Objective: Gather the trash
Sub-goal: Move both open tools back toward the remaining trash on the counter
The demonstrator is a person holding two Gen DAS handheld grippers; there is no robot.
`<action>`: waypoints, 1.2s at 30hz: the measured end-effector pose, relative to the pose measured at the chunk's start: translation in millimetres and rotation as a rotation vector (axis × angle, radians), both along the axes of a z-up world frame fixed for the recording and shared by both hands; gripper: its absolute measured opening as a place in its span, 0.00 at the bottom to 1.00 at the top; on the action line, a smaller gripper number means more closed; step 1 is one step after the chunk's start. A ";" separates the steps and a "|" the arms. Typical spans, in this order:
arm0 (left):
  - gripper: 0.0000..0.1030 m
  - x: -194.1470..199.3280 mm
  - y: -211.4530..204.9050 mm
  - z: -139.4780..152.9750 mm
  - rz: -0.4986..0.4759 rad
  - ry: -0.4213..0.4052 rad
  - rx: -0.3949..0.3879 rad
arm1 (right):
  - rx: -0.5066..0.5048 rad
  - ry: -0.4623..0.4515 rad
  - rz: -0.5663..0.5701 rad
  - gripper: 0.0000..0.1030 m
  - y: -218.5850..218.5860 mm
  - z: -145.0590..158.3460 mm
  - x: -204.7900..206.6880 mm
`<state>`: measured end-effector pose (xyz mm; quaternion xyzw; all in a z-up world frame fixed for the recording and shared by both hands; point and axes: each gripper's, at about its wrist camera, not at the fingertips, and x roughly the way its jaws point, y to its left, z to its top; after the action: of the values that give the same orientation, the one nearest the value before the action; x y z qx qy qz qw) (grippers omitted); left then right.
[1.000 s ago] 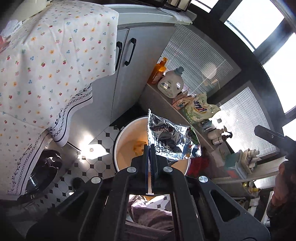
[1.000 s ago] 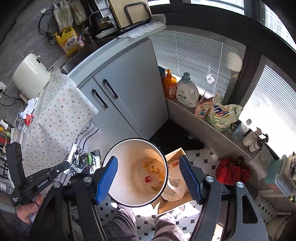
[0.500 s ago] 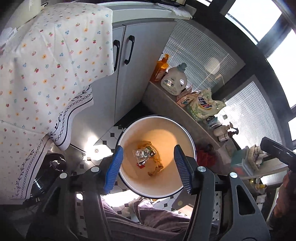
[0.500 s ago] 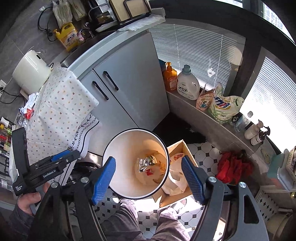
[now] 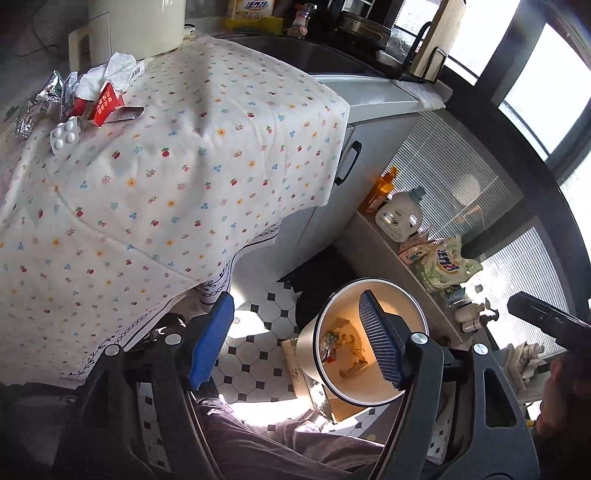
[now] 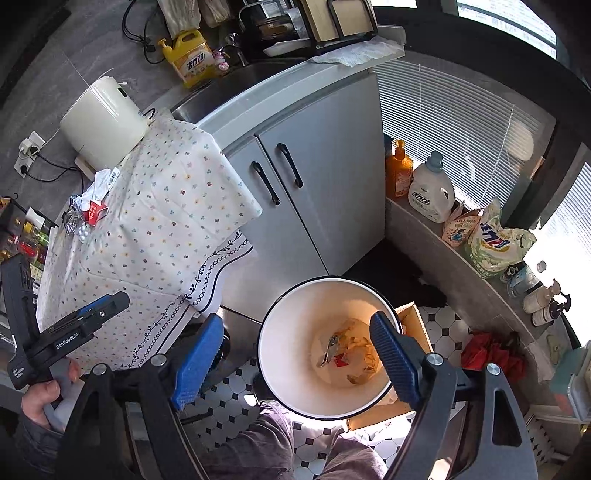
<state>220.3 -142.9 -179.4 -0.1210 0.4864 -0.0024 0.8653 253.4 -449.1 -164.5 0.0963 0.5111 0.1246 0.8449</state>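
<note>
The bin (image 6: 325,347) sits on the tiled floor below the cupboard doors, w/ a few scraps lying at its bottom: a foil wrapper (image 6: 330,347), a red bit, some crumpled paper. The rest of the trash is up on the flowered tablecloth (image 5: 177,155), well apart from the bin, at the far corner beside the white appliance (image 5: 136,26).

That pile holds a blister pack (image 5: 65,136), a red carton (image 5: 107,105) w/ its flap open, a crumpled tissue (image 5: 110,72) and foil wrappers (image 5: 48,92), all touching or just beside each other.

The left gripper (image 5: 295,341) hangs over the floor between bin and table edge, jaws spread wide, nothing in them. The right gripper (image 6: 295,354) is above the bin mouth, jaws likewise wide apart and empty.

Handling, as a guess: everything left looks light and thin.
- Blister pack: stiff, flat, prob. slippery foil back; lies low on soft cloth, so pinch an edge, not the face, or the cloth gets caught.
- Red carton: hollow, will crush some; take it across the narrow body or by the raised flap.
- Tissue: soft, bunched high; easiest grab, squeeze the top fold.
- Foil wrappers: crinkly, springy; close firmly on a crumpled ridge.

Next reach likely goes from the bin back up to that corner.
</note>
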 end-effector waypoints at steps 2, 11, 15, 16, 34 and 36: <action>0.70 -4.7 18.9 7.7 0.041 -0.014 0.004 | 0.004 -0.010 0.032 0.80 17.1 4.4 4.8; 0.73 -19.8 99.6 41.4 0.200 -0.086 0.022 | 0.015 -0.070 0.153 0.85 97.3 33.9 30.4; 0.75 -24.7 133.4 54.9 0.257 -0.119 0.034 | 0.025 -0.100 0.192 0.88 133.9 46.5 40.5; 0.75 -25.7 143.2 57.0 0.271 -0.125 0.036 | 0.032 -0.101 0.201 0.88 142.8 48.6 43.1; 0.71 5.6 330.2 65.2 0.394 -0.203 0.020 | 0.021 -0.155 0.330 0.87 321.8 75.7 87.2; 0.68 12.5 346.7 63.4 0.391 -0.203 0.017 | 0.024 -0.156 0.314 0.87 336.3 74.6 93.7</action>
<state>232.8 203.8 -116.0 -0.2047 0.3638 0.1575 0.8949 347.0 -112.9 -89.9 0.0152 0.4513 0.2682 0.8510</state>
